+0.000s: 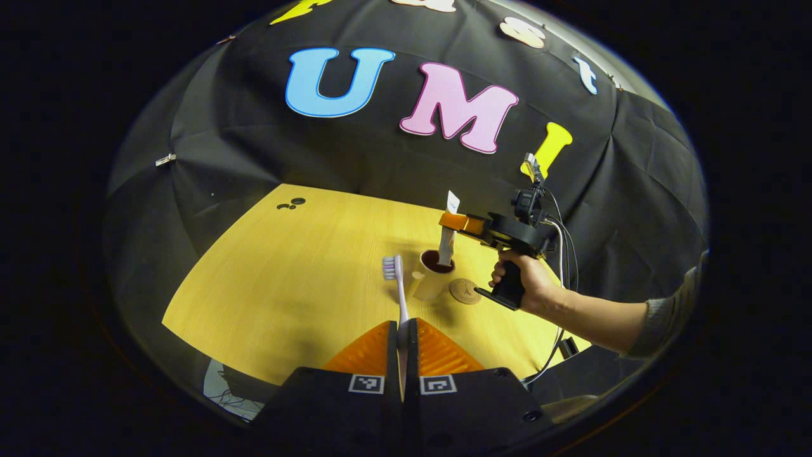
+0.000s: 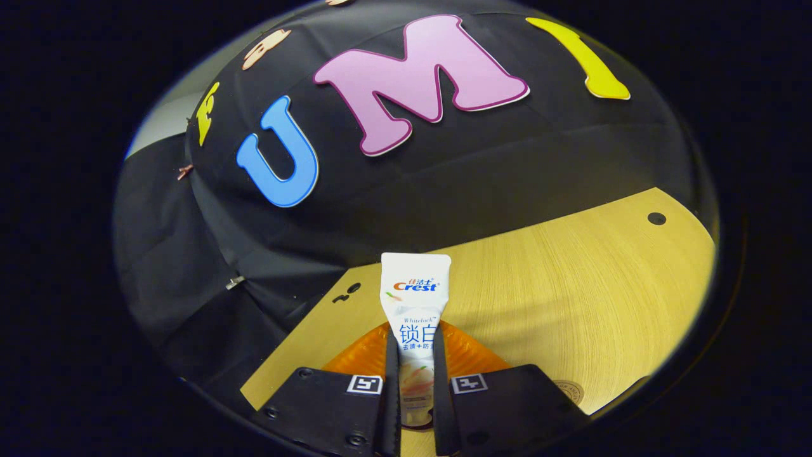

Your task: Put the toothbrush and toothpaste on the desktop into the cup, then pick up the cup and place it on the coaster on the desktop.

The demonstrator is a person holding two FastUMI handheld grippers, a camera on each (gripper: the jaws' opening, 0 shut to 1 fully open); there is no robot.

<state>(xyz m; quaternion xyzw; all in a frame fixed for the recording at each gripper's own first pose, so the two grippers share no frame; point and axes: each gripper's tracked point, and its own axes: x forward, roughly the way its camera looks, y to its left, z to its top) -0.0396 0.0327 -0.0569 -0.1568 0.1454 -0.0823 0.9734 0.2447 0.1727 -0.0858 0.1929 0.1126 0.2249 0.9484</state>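
A light yellow wood-grain worktop (image 1: pixel 285 298) spreads across the lower part of the left gripper view, its near edge curved and its far edge meeting the black cloth booth wall (image 1: pixel 254 158). Near the far left corner of the worktop sit a few small dark round holes (image 1: pixel 292 204), close together. A small metal clip (image 1: pixel 165 160) pinches the cloth on the left side of the wall. In the right gripper view the same worktop (image 2: pixel 571 285) shows a single dark round hole (image 2: pixel 656 218) near its far right edge, and another small clip (image 2: pixel 236 282) grips the cloth wall (image 2: pixel 209 285) just above the worktop's left corner.
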